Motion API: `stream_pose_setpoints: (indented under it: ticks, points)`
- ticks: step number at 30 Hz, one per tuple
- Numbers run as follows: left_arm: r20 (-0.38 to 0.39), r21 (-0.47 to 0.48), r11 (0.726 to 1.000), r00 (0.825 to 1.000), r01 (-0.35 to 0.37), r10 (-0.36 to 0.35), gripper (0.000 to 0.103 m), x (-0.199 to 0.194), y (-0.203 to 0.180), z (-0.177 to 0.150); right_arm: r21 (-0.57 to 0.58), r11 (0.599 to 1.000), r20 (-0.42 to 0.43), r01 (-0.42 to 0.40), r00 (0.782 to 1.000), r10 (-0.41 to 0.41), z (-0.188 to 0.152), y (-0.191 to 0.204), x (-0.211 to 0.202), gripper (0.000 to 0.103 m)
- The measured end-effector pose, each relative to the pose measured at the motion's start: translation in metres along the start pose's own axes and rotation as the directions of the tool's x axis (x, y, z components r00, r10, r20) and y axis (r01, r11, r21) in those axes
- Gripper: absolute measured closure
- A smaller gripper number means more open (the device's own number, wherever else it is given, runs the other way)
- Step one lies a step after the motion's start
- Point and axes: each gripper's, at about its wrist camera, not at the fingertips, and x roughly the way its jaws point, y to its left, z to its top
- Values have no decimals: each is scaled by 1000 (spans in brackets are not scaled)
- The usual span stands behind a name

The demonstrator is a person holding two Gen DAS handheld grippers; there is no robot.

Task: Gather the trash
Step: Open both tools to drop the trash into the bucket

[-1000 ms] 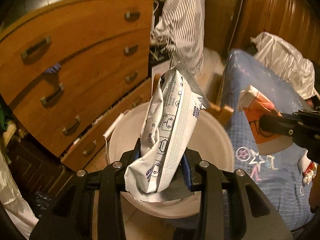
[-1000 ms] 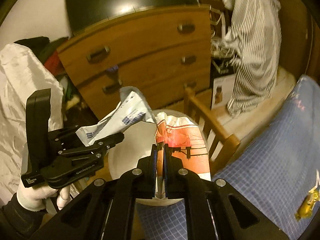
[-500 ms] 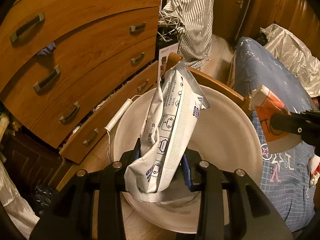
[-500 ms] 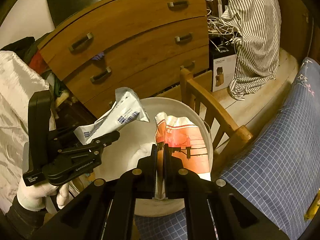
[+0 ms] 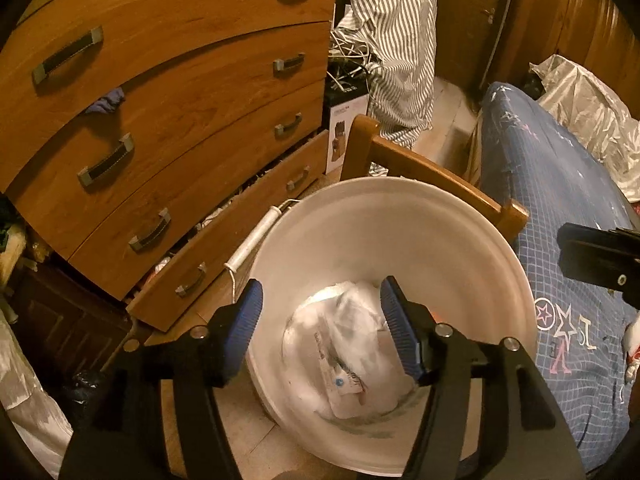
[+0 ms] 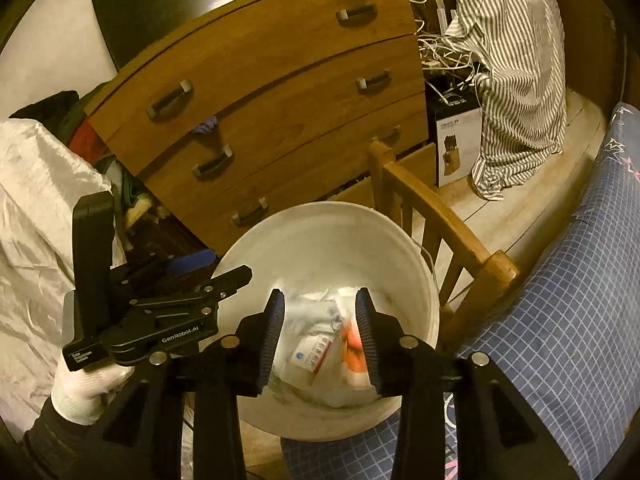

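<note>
A white bucket (image 5: 400, 216) stands on the floor beside the bed; it also shows in the right wrist view (image 6: 328, 232). White wrappers (image 5: 344, 344) lie at its bottom. An orange and white wrapper (image 6: 352, 348) lies among the trash in the bucket. My left gripper (image 5: 320, 320) is open and empty above the bucket's mouth; it also shows in the right wrist view (image 6: 216, 268). My right gripper (image 6: 320, 328) is open and empty above the bucket; its body also shows in the left wrist view (image 5: 596, 256).
A wooden chest of drawers (image 5: 160, 112) stands behind the bucket, its lowest drawer pulled out. A wooden chair back (image 6: 436, 216) stands right of the bucket. A blue checked bed cover (image 5: 560, 208) lies at right. A striped shirt (image 6: 516, 72) hangs at the back.
Both grippers have opened. The white wrapper has left my left gripper and the orange wrapper my right gripper; both are now in the bucket. Both views have tilted down toward the bucket.
</note>
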Motion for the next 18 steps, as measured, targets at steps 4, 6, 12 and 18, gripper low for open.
stream_pose_setpoints:
  ticks: [4, 6, 12, 18]
  points:
    - [12, 5, 1000, 1000, -5, 5, 44, -4, -3, -2, 3, 1000, 26, -9, 1000, 9, -4, -1, -12, 65]
    - [25, 9, 1000, 1000, -2, 2, 44, -10, -7, -4, 2, 1000, 42, -13, 999, 13, -9, -1, -21, 65]
    - [100, 63, 995, 991, 81, -87, 44, -47, -45, -23, -1, 1000, 154, 11, 988, -11, -61, -8, -79, 65]
    - [89, 184, 962, 971, 204, -223, 44, -61, -122, -58, 80, 991, 271, 104, 955, -122, -183, -57, -165, 63]
